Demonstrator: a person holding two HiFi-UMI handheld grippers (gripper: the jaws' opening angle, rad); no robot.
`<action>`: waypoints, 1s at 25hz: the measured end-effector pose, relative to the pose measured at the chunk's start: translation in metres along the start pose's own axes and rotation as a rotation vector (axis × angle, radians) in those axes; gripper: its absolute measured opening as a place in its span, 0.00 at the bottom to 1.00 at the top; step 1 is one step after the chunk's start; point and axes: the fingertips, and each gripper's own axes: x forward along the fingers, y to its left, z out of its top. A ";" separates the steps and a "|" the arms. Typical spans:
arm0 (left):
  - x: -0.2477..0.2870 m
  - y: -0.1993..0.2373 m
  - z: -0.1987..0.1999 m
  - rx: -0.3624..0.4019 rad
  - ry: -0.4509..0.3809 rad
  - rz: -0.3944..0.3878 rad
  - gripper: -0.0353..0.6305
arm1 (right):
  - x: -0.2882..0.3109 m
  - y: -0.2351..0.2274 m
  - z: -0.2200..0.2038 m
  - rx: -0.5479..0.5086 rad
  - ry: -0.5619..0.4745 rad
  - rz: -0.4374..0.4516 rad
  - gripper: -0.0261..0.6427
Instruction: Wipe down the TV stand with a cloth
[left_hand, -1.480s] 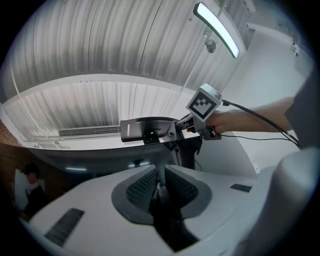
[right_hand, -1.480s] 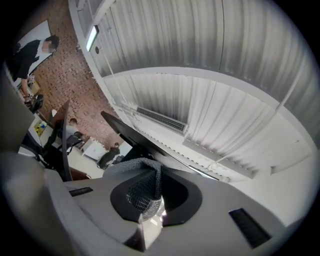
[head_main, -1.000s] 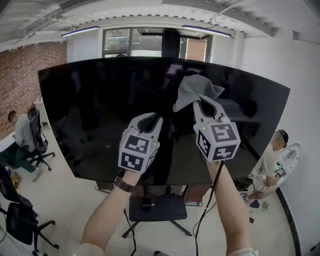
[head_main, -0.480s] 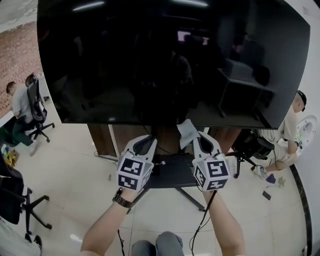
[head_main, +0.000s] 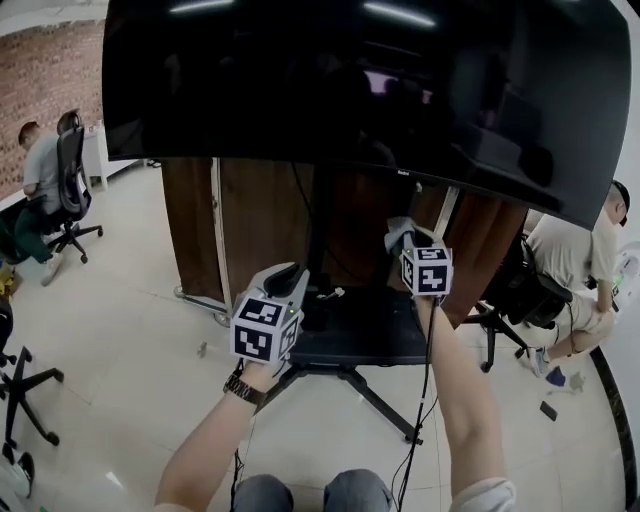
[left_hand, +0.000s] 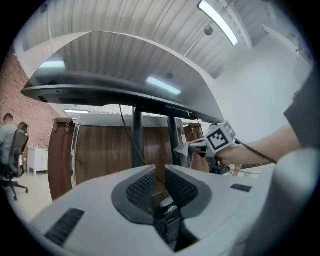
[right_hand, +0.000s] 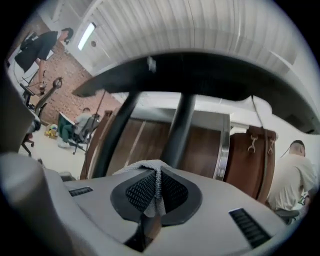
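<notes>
tv stand (head_main: 360, 338); right gripper (right_hand: 158, 176) fingers pinch cloth (right_hand: 138, 165); left gripper (left_hand: 160, 172) slightly apart.

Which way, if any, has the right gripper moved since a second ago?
Yes, downward: the right gripper, holding the cloth, was before the TV screen, now below its bottom edge.

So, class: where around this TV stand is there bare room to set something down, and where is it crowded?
The stand's black base plate lies bare between the left gripper and the right gripper, which holds the cloth. The tiled floor left of the wooden panel is open too. It is crowded right of the stand, around the seated person.
</notes>
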 end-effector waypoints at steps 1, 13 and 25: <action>-0.001 0.001 -0.007 -0.008 0.009 0.004 0.18 | 0.011 0.005 -0.033 0.001 0.074 0.012 0.05; -0.004 0.024 -0.035 -0.030 0.049 0.036 0.18 | -0.005 0.082 -0.011 0.056 -0.056 0.194 0.05; -0.051 0.036 -0.069 -0.071 0.094 0.064 0.18 | -0.011 0.113 -0.054 0.191 0.053 0.172 0.05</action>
